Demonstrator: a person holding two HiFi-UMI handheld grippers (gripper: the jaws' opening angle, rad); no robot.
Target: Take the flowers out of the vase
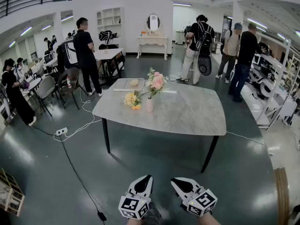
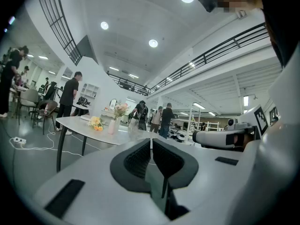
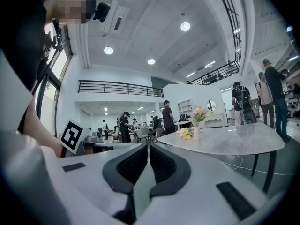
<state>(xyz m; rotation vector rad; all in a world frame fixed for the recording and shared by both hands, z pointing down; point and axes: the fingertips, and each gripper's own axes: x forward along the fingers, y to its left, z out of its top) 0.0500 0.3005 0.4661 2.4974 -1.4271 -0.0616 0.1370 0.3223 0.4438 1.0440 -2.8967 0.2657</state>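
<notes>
Head view: pink flowers (image 1: pixel 156 81) upright in a pale vase (image 1: pixel 149 105) on a grey table (image 1: pixel 187 116), yellow blooms (image 1: pixel 132 99) just beside. Left gripper (image 1: pixel 148 177) and right gripper (image 1: pixel 175 181) low, well apart from the table.
Left gripper view: jaws pressed together, empty.
Right gripper view: jaws likewise together on nothing, black-and-white marker cube (image 3: pixel 72 136) at the left.

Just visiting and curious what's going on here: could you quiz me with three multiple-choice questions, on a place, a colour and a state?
1. Where does the small pale vase stand? A. the floor; B. the grey stone-look table; C. a chair.
2. What colour are the tallest flowers in it? A. pink; B. blue; C. black.
3. How are the white left gripper and right gripper? A. both wide open; B. both shut, empty; C. each gripping a stem.
Answers: 1 B, its base rests on the tabletop; 2 A, the blooms look pink; 3 B, each gripper view shows pads together, nothing between.
</notes>
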